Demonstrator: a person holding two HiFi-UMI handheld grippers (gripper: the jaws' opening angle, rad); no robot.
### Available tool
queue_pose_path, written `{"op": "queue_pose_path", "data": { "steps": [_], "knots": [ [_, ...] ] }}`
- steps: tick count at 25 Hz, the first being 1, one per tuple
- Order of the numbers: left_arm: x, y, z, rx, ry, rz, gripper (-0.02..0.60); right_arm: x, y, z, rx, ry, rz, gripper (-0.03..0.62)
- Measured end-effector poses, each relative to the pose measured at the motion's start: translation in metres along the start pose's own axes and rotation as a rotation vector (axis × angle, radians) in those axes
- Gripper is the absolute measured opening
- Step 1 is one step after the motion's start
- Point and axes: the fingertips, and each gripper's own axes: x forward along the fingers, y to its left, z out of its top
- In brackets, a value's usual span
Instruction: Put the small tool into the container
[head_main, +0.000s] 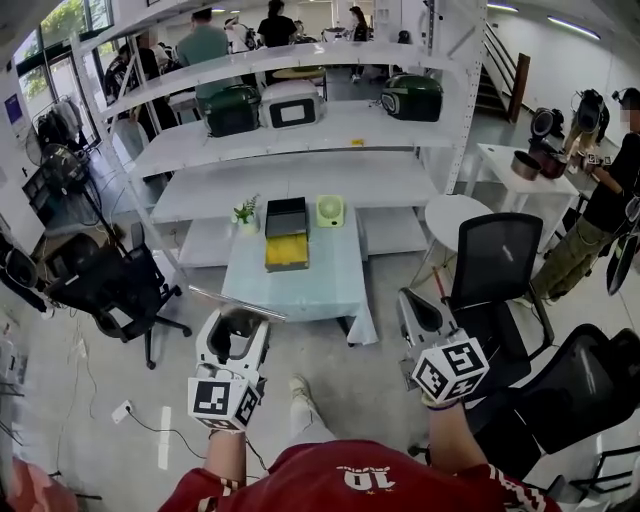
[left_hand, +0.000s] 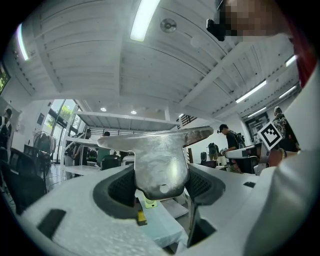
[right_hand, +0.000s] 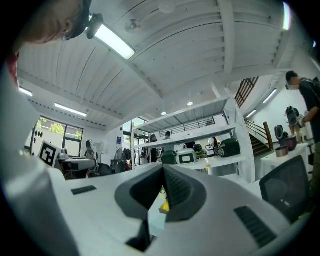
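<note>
At twelve o'clock, on the counter (head_main: 300, 285), the container (head_main: 287, 235) waits; our left tongs (head_main: 232, 328) grip the small tool (left_hand: 162, 160), not yet placed; right tongs (head_main: 417, 308) closed, empty.

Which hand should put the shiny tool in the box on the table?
Left. The left gripper has the metal tool clamped between its jaws, while the right gripper is shut on nothing. The container sits open on the table ahead, a little towards the left side.
</note>
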Motion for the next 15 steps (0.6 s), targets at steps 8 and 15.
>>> {"op": "queue_pose_path", "data": {
  "steps": [8,15],
  "knots": [
    [0.034,0.037,-0.013,-0.006,0.009,0.004,0.293,0.055,-0.006,-0.003,0.024,-0.008,0.009,0.003],
    [0.088,0.092,-0.028,-0.035,0.013,0.026,0.293,0.149,-0.014,-0.001,0.037,-0.013,0.038,0.004]
  ]
}}
